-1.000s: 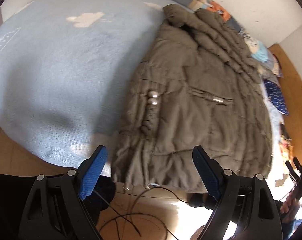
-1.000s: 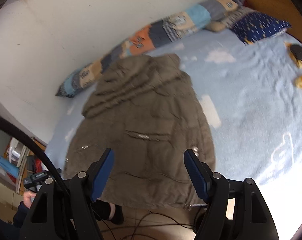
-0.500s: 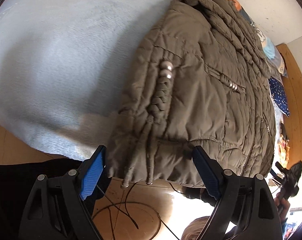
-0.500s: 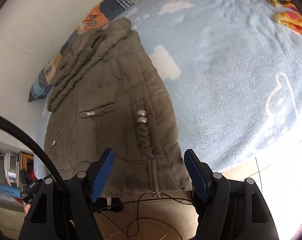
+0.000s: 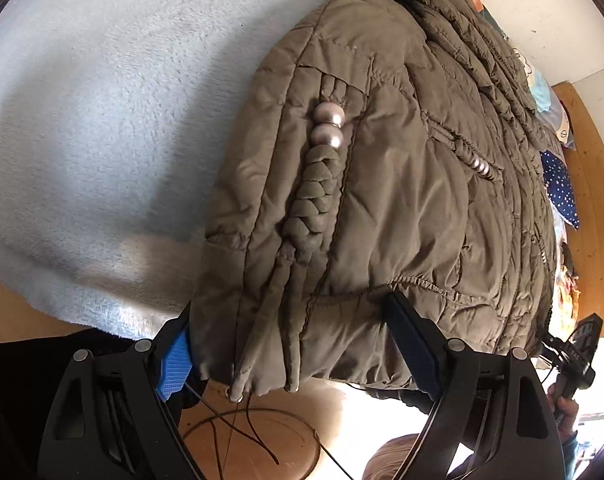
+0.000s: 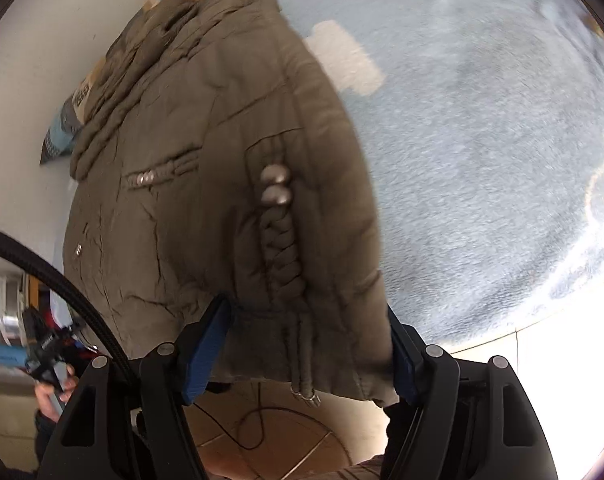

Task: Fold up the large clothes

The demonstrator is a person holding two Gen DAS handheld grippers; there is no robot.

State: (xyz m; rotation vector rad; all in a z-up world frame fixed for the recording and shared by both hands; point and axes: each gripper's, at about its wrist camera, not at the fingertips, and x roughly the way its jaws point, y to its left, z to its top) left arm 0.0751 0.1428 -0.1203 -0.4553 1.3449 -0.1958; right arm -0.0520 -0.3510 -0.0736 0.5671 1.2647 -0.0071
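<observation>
An olive padded jacket (image 5: 402,200) lies flat on a light blue fleece blanket (image 5: 101,120), with its hem hanging over the bed's near edge. A braided strip with two silver beads (image 5: 318,184) runs down to that hem. My left gripper (image 5: 293,352) is open and straddles the hem corner, with the fabric between its blue pads. In the right wrist view the same jacket (image 6: 205,220) fills the middle. My right gripper (image 6: 304,352) stands around the hem below the braid (image 6: 279,240). Its jaws are closing with the fabric between them, and no squeeze shows.
Thin cables (image 5: 237,420) lie on the brown floor below the hem. A patchwork pillow (image 6: 61,136) lies against the white wall, and a dark blue dotted cushion (image 5: 562,192) sits by the wooden headboard. A hand holding a black device (image 6: 49,360) is beside the bed.
Both grippers have sunk toward the bed's edge and tipped down. The jacket's hem, earlier ahead of the fingertips, now sits between the fingers of each. The right fingers stand slightly narrower.
</observation>
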